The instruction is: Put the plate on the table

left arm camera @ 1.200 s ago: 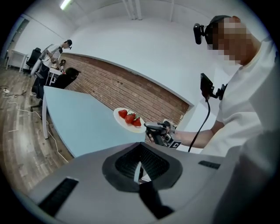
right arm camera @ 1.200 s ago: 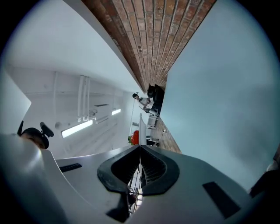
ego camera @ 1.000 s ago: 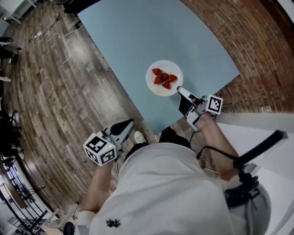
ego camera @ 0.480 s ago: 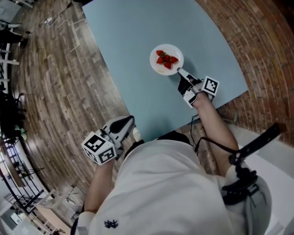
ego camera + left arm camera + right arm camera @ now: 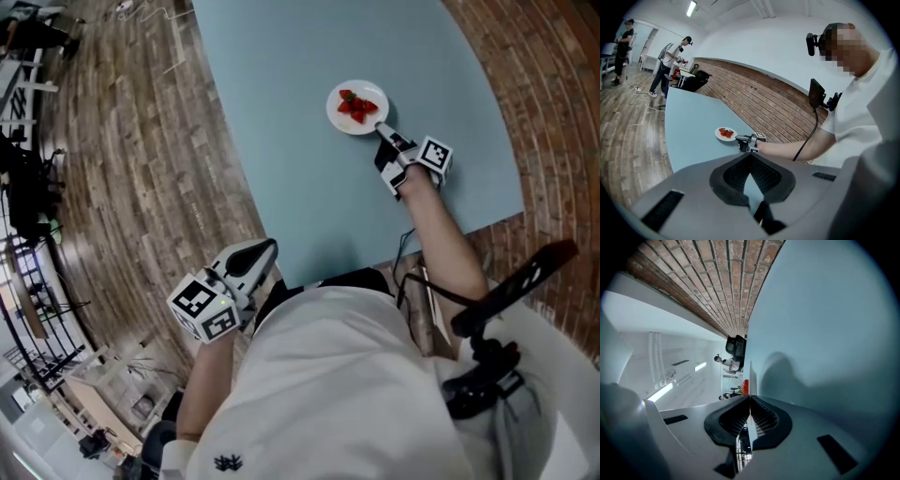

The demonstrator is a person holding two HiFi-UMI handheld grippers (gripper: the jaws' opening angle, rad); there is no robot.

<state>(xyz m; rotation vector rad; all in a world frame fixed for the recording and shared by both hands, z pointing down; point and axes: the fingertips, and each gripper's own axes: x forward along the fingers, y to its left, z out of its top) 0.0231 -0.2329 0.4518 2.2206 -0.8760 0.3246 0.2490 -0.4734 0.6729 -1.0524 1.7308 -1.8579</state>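
1. Head view: the plate (image 5: pixel 357 107) sits in the upper middle of the frame, over the pale blue table (image 5: pixel 300 169), with strawberries (image 5: pixel 357 106) piled on it. The right gripper (image 5: pixel 382 130) comes in from the lower right and meets the plate's near rim. So the plate lies straight ahead of those jaws, up and to the left along the forearm. The left gripper (image 5: pixel 265 248) hangs low at centre-left, off the table's near edge and well apart from the plate, so the right hand is plainly the one on the job.

2. Left gripper view: the left gripper's jaws are pressed together at the tips with nothing between them. Past them, mid-frame, the plate (image 5: pixel 725 133) shows on the table (image 5: pixel 689 117), with the right gripper (image 5: pixel 743 140) at its right edge.

3. Right gripper view: the frame is turned on its side, with the table (image 5: pixel 825 310) filling the right. The jaws are clamped on the plate's rim (image 5: pixel 750 376), seen edge-on as a thin line running up from the pads, with a strawberry (image 5: pixel 744 386) just left of it. The rim runs right alongside the tabletop. I can't tell whether it rests there or hovers just above it; either way, I judge that only the release is left.
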